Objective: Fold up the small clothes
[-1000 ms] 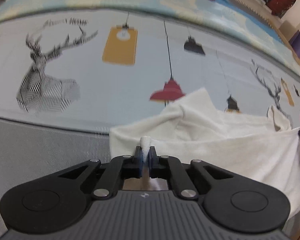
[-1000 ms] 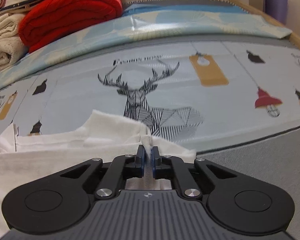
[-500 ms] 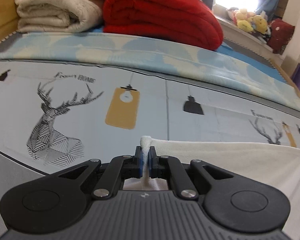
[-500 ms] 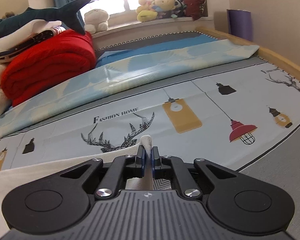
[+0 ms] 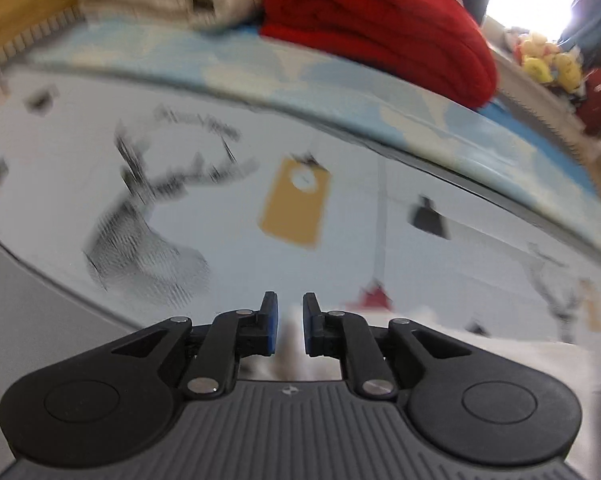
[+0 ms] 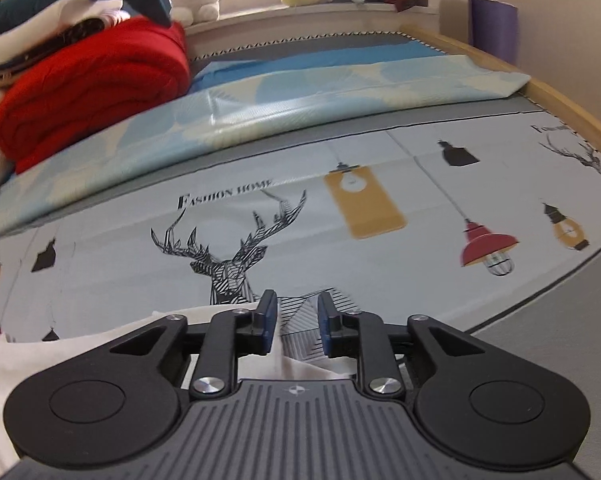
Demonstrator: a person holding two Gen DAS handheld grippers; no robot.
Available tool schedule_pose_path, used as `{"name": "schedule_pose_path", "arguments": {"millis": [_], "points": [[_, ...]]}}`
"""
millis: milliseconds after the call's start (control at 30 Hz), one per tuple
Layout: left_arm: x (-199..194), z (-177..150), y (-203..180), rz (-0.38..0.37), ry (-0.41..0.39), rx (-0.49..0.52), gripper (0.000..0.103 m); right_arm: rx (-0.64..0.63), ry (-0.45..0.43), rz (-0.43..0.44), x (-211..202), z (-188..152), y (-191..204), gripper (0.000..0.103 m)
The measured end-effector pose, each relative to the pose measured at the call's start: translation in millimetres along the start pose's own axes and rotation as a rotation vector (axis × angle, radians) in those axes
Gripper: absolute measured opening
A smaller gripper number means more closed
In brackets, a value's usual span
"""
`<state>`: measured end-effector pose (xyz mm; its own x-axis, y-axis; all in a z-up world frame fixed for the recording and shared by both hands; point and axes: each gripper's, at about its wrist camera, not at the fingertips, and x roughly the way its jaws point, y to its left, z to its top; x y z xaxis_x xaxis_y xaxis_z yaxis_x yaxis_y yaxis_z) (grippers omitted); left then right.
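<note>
White garment (image 6: 72, 360) lies near, under both tools on the printed bedspread (image 6: 380, 280). Left hand-held gripper (image 5: 287, 330) and right hand-held gripper (image 6: 293, 328) gape, released. Withdraw straight upward to avoid snagging cloth; red blanket (image 6: 92, 88) sits far.

left claw (image 5: 287, 312) parted, right claw (image 6: 297, 312) parted
</note>
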<state>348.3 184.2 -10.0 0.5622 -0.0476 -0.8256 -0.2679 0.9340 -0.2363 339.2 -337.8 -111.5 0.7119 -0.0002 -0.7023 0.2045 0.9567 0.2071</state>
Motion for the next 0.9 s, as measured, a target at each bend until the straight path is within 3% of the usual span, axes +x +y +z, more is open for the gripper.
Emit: {"name": "schedule_pose_path", "arguments": {"millis": [33,67,100,167,233,400,500,600,700,767,900], "points": [[-1,-3,2,-0.034,0.048,-0.004,0.021,0.003,0.023,0.025,-3,-1,-4,0.029],[-1,-8,3,-0.053,0.111,0.009,0.032,0.005,0.062,0.061,-4,-4,-9,0.035],[1,-14,3,-0.061,0.167,0.030,0.037,0.006,0.110,0.102,-4,-8,-12,0.043],[1,-31,4,-0.040,0.262,0.089,0.037,-0.018,0.227,0.185,-3,-19,-16,0.045],[-3,-46,9,-0.014,0.311,0.102,0.037,-0.097,0.275,0.204,-10,-31,-15,0.045],[-22,-79,23,-0.077,0.385,0.087,0.037,-0.125,0.405,0.254,-25,-62,-26,0.045],[-31,-101,22,-0.098,0.471,0.152,0.036,-0.182,0.439,0.258,-37,-77,-28,0.046],[-54,-107,26,-0.050,0.441,0.210,0.036,-0.175,0.449,0.253,-53,-82,-30,0.045],[-61,-109,35,-0.106,0.397,0.122,0.036,-0.208,0.464,0.242,-63,-90,-27,0.045],[-54,-111,35,-0.118,0.414,0.075,0.036,-0.224,0.475,0.235,-66,-95,-25,0.045],[-49,-112,22,-0.109,0.398,0.122,0.036,-0.249,0.485,0.197,-72,-103,-24,0.045]]}}
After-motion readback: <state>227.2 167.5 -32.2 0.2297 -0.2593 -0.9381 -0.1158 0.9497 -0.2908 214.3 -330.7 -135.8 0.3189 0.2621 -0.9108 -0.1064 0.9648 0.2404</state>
